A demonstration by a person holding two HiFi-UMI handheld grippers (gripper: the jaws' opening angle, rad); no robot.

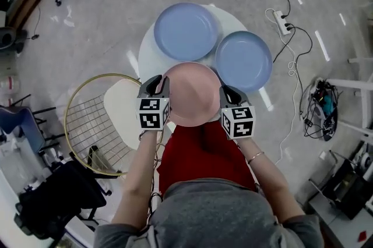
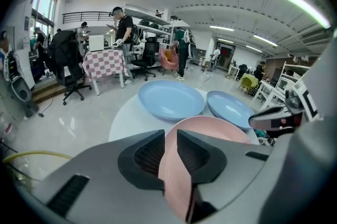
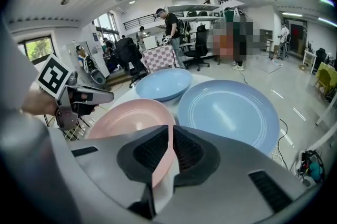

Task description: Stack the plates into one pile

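Note:
A pink plate [image 1: 192, 92] [image 2: 210, 131] [image 3: 131, 118] is at the near edge of the round white table [image 1: 148, 55], between both grippers. My right gripper [image 1: 226, 92] [image 3: 171, 152] is shut on its right rim, pads pressing the thin edge. My left gripper [image 1: 158, 85] [image 2: 171, 152] has the left rim between its jaws, which stand a little apart, so it is open. Two blue plates lie flat on the table beyond: one at the back [image 1: 186, 30] [image 2: 169, 98] [image 3: 163, 83], one to the right [image 1: 243, 60] [image 2: 230, 108] [image 3: 229, 112].
A wire-backed round chair [image 1: 87, 124] stands left of the table, close to my left arm. A power strip [image 1: 282, 22] and cables lie on the floor to the right. People, chairs and desks are far off across the room.

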